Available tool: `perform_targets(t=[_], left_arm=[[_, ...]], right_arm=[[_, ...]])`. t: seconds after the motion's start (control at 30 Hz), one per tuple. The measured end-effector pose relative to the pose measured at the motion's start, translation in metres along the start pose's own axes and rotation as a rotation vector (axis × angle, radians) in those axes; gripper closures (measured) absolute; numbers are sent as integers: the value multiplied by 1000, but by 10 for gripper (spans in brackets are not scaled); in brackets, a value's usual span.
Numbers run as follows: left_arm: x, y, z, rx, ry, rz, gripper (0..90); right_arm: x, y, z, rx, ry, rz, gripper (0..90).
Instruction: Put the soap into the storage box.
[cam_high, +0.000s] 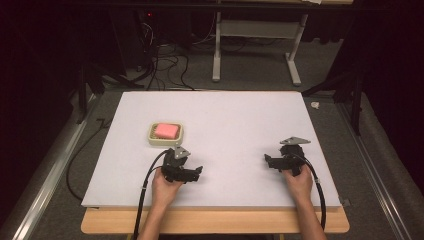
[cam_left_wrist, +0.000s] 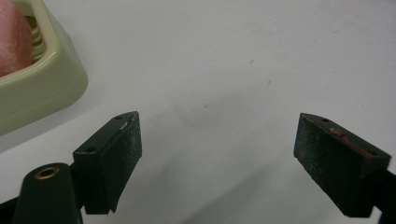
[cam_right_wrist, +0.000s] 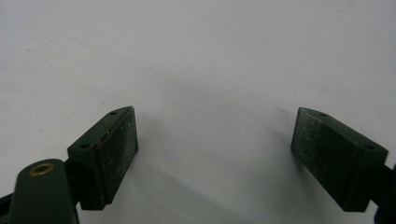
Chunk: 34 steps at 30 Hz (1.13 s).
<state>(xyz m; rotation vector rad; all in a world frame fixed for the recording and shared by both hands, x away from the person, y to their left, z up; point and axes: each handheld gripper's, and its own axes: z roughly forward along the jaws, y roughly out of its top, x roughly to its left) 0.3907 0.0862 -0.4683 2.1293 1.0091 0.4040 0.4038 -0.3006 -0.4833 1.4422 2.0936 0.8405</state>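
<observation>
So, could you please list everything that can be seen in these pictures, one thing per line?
soap dish: 1, pale green, on the board, left of centre, just beyond the left gripper
soap bar: 1, pink, lying in the soap dish
board: 1, white, covering the wooden table
table: 1, light wood, near edge showing
frame: 1, grey metal, on the floor behind
left gripper: 1, black, open, on the board
right gripper: 1, black, open, on the board

No text, label, brand, number or sign can be read anywhere in these views.
</observation>
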Motion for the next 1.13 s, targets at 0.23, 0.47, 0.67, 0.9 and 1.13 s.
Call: perform_targets(t=[0.23, 0.47, 0.67, 0.9, 1.13], left_arm=[[-1, -1, 6, 13, 24, 12, 158], [-2, -2, 10, 12, 28, 12, 156], [-4, -2, 13, 17, 27, 18, 157], [-4, -8, 19, 1, 18, -4, 151], [-4, -9, 19, -1, 16, -6, 150]], right_arm=[[0, 0, 0, 0, 0, 0, 152], [0, 0, 0, 0, 0, 0, 153], [0, 0, 0, 0, 0, 0, 152], [0, 0, 0, 0, 0, 0, 153], [0, 0, 0, 0, 0, 0, 152]])
